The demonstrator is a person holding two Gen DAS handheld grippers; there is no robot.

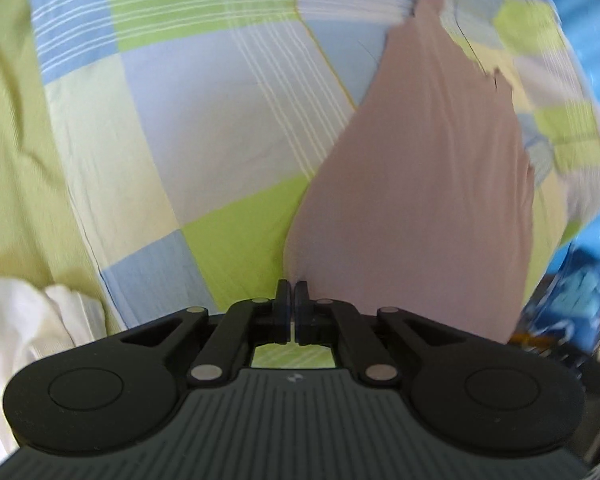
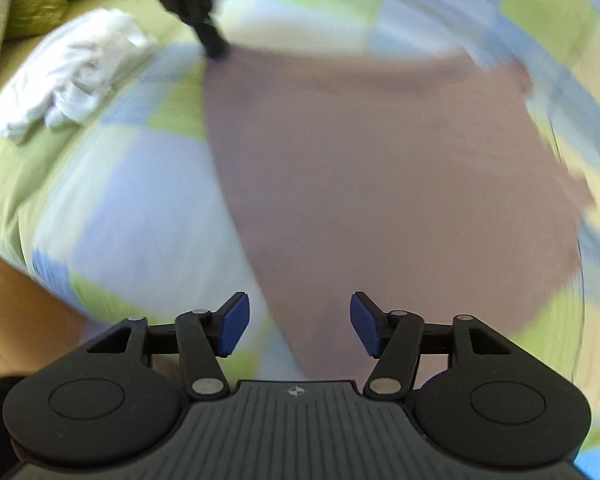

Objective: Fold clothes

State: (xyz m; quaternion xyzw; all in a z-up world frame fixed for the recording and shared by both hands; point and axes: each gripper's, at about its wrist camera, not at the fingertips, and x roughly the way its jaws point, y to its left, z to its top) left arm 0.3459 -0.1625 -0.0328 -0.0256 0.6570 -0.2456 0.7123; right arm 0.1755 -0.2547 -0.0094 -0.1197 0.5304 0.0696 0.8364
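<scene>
A dusty-pink garment (image 1: 420,184) hangs and drapes over the checked bedsheet (image 1: 188,120). In the left wrist view it stretches up and to the right from my left gripper (image 1: 292,292), which is shut on its near corner. In the right wrist view the pink garment (image 2: 380,168) is blurred and fills the middle. My right gripper (image 2: 298,324) is over its lower edge, open, with nothing between the blue pads (image 2: 234,326). The left gripper (image 2: 196,4) shows there as a dark blurred shape at the garment's top left corner.
A crumpled white garment (image 2: 68,68) lies on the green sheet at the left, also seen as white cloth (image 1: 24,332). A bare forearm (image 2: 16,304) enters at lower left. Blurred bright blue patterned things (image 1: 572,300) sit at the right edge.
</scene>
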